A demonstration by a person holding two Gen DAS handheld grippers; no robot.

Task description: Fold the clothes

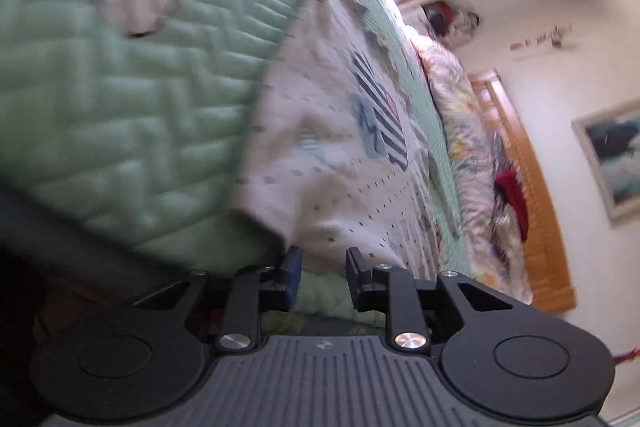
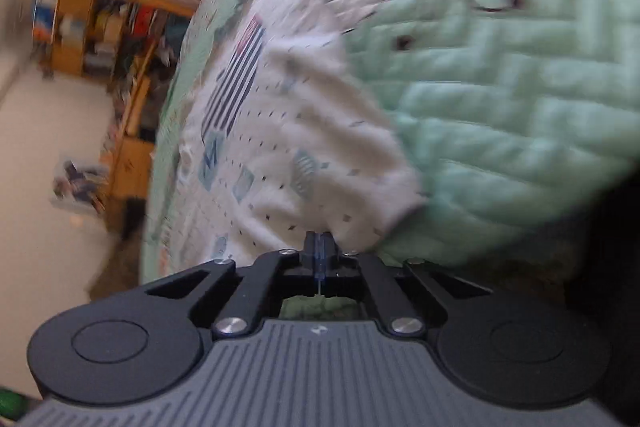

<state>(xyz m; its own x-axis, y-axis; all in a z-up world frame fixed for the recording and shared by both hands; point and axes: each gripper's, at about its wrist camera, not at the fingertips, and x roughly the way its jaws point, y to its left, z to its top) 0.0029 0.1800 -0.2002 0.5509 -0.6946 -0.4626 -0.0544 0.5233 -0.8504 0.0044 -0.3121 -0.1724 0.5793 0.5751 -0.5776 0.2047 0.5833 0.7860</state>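
Shirt (image 1: 340, 163) lies spread flat on quilt (image 1: 132, 115), hem at near edge. My left gripper (image 1: 323, 269) is part open at the hem, nothing pinched. My right gripper (image 2: 319, 247) is closed at the hem; cloth between pads unclear. Risk: one-sided lift skews the fold.

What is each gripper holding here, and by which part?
The left gripper holds nothing: its jaws stand apart at the near edge of the white patterned garment. The right gripper is shut at that garment's near edge; whether it pinches cloth cannot be told.
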